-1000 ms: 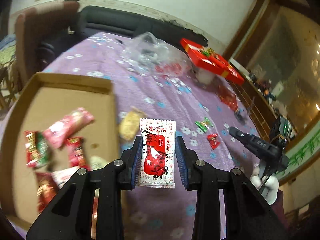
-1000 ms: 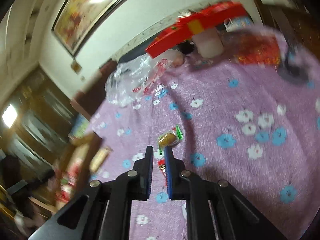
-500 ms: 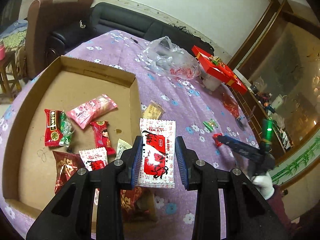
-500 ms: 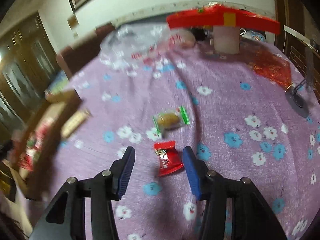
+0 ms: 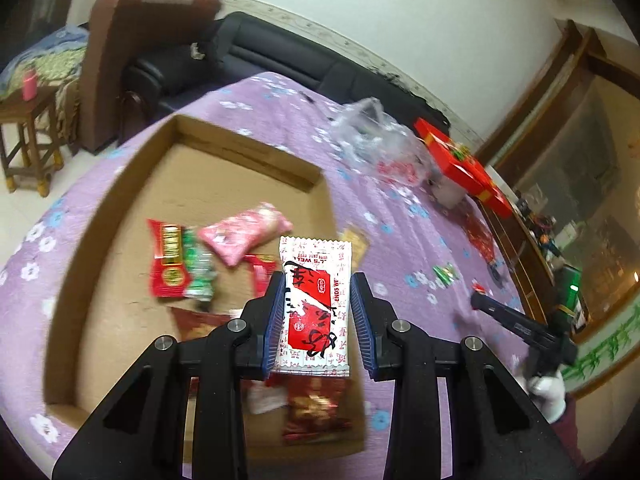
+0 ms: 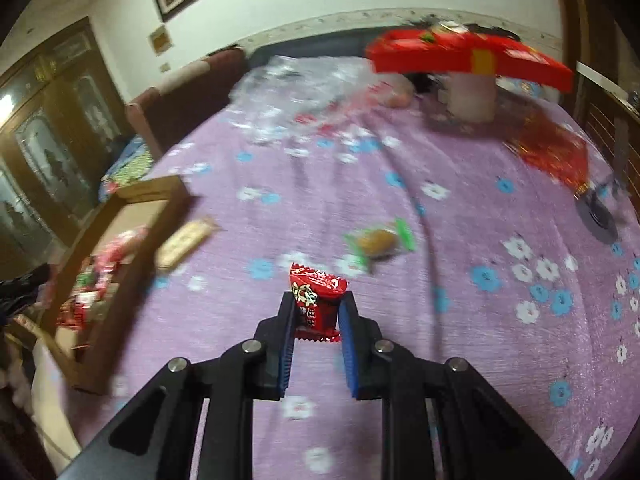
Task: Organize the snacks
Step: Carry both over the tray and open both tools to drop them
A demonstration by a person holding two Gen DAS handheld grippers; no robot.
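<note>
My left claw [image 5: 318, 316] is clamped on a white-and-red packet [image 5: 316, 304], held upright over the right wall of the box [image 5: 120, 208]. In the box lie a pink pack [image 5: 244, 232] at eleven o'clock from the claw, a red-and-green pack [image 5: 176, 264] at ten, and blurred red wrappers under my fingers. The box floor toward twelve is bare cardboard.

My right claw [image 6: 318, 316] is clamped on a small red candy [image 6: 316, 300] above the purple cloth [image 6: 460, 360]. A green-ended sweet [image 6: 378, 242] lies at one o'clock, a tan bar [image 6: 184, 242] at ten beside the box rim. The cloth toward three is open; a red carton [image 6: 468, 56] and a clear bag [image 6: 304, 92] stand far off at twelve.
</note>
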